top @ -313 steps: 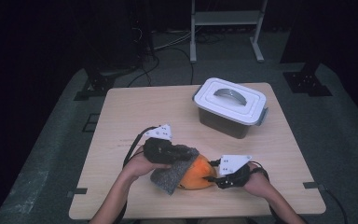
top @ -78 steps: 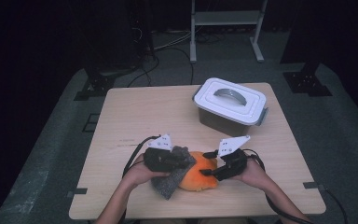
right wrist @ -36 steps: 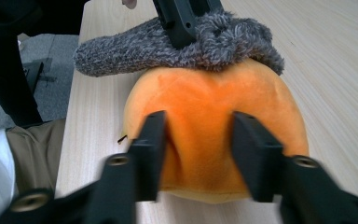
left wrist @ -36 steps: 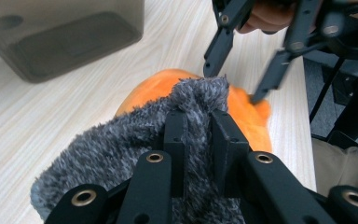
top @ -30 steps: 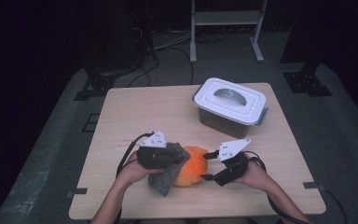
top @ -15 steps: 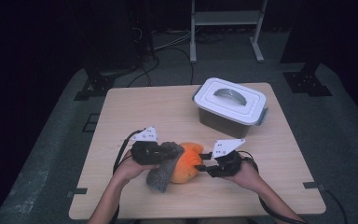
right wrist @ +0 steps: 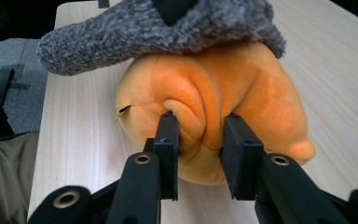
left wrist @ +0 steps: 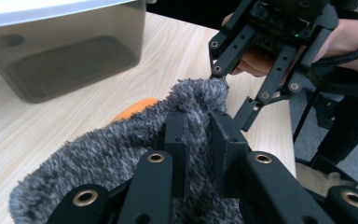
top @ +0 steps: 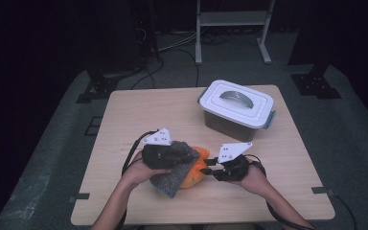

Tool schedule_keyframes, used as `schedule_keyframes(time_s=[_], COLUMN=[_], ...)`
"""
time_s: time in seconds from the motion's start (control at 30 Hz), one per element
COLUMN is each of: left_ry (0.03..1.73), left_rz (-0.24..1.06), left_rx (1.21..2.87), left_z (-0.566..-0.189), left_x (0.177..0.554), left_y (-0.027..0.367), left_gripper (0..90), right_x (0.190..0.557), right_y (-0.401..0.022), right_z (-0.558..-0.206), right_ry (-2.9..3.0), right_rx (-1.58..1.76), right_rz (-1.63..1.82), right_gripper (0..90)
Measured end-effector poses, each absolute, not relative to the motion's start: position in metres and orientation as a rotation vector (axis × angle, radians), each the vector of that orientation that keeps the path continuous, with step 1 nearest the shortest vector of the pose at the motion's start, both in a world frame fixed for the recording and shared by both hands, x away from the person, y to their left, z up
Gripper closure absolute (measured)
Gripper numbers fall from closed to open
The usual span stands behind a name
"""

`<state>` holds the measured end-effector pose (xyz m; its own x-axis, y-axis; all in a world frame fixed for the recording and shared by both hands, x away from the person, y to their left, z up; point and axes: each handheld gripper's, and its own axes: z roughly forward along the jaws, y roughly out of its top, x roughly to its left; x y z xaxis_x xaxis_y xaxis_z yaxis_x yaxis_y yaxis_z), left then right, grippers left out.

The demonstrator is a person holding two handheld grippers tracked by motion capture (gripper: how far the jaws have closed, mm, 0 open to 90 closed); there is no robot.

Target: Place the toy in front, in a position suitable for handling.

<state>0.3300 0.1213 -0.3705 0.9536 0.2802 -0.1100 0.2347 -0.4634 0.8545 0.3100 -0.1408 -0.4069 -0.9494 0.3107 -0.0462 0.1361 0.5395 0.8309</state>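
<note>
Orange plush toy (right wrist: 214,121) sits on tabletop (top: 139,110) near front edge, betw. both hands. Right claw (right wrist: 199,135) has just been closing, now pinching a fold of plush, prob. to anchor it. Left claw (left wrist: 198,140) pressed together on grey fuzzy cloth (left wrist: 121,149) draped over the toy, lifting its edge, likely to peel it off. Lidded bin (top: 237,108) stands far right, apart.

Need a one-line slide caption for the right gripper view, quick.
Right gripper pinches a fold of the orange plush toy under the grey fuzzy cloth.
</note>
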Motion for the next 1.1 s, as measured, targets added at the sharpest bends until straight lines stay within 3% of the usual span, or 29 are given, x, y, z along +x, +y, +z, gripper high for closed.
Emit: schedule_keyframes(time_s=[0.43,0.6,0.83,0.9,0.97,1.1], left_ry=[0.416,0.423,0.417,0.43,0.439,0.435], left_rz=[0.074,0.122,0.087,0.053,-0.003,-0.066], left_rx=[2.088,2.088,2.113,2.099,2.064,2.033], left_z=[-0.385,-0.372,-0.376,-0.384,-0.392,-0.403], left_x=[0.325,0.33,0.337,0.337,0.336,0.328], left_y=[0.144,0.145,0.135,0.135,0.138,0.145], left_gripper=[78.1,78.1,78.0,78.0,78.0,78.0], right_x=[0.308,0.304,0.299,0.3,0.301,0.301], right_y=[-0.145,-0.142,-0.145,-0.147,-0.149,-0.157], right_z=[-0.413,-0.412,-0.413,-0.415,-0.417,-0.416], right_ry=[2.587,2.592,2.607,2.621,2.659,2.699], right_rx=[0.358,0.324,0.29,0.313,0.343,0.345], right_rz=[1.388,1.383,1.364,1.365,1.382,1.429], right_gripper=[70.2,70.6,69.5,62.5,48.5,34.3])
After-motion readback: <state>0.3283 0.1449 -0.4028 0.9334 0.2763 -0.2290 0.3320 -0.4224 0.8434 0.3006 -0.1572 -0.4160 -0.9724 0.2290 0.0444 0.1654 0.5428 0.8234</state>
